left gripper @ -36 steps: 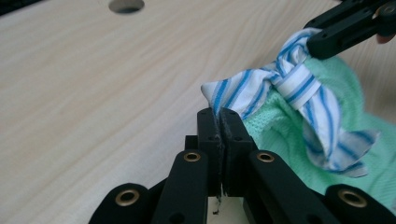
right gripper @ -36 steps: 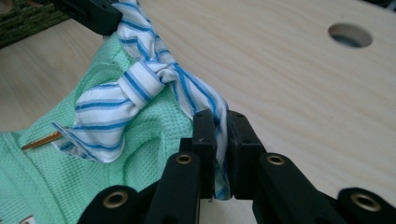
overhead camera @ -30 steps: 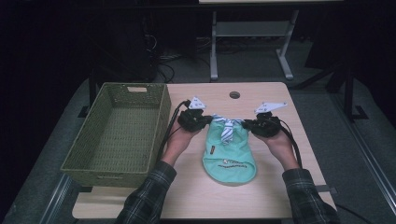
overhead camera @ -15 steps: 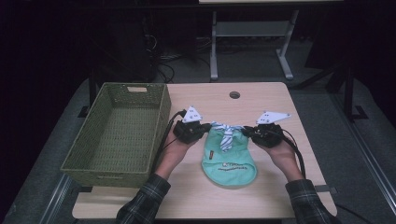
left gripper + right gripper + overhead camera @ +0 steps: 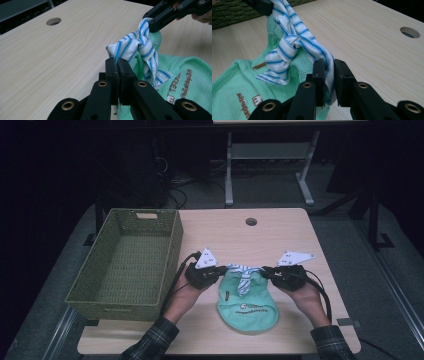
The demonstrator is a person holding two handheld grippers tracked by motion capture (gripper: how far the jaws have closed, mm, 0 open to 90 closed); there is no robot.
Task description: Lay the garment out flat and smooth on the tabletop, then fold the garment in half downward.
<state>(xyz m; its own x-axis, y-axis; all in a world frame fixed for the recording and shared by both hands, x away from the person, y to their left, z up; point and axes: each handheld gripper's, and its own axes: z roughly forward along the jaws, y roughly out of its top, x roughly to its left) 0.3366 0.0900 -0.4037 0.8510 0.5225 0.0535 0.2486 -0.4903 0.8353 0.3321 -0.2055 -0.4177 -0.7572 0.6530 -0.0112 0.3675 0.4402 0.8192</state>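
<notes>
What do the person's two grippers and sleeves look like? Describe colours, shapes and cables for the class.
The left gripper and right gripper are black, each topped by a grey three-cornered plate and trailing a black cable. Their jaw links carry brass-coloured rivets. The sleeves are dark plaid.

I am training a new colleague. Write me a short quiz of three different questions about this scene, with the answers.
1. True or false: the green basket holds the mint shirt.
2. What does each tool grip? A) the basket rim B) the striped collar C) nothing
3. Fill in: a round ____ is in the tabletop.

Key
1. False; the shirt lies on the table beside it.
2. B; the left tool and the right tool both pinch the collar.
3. hole
</notes>
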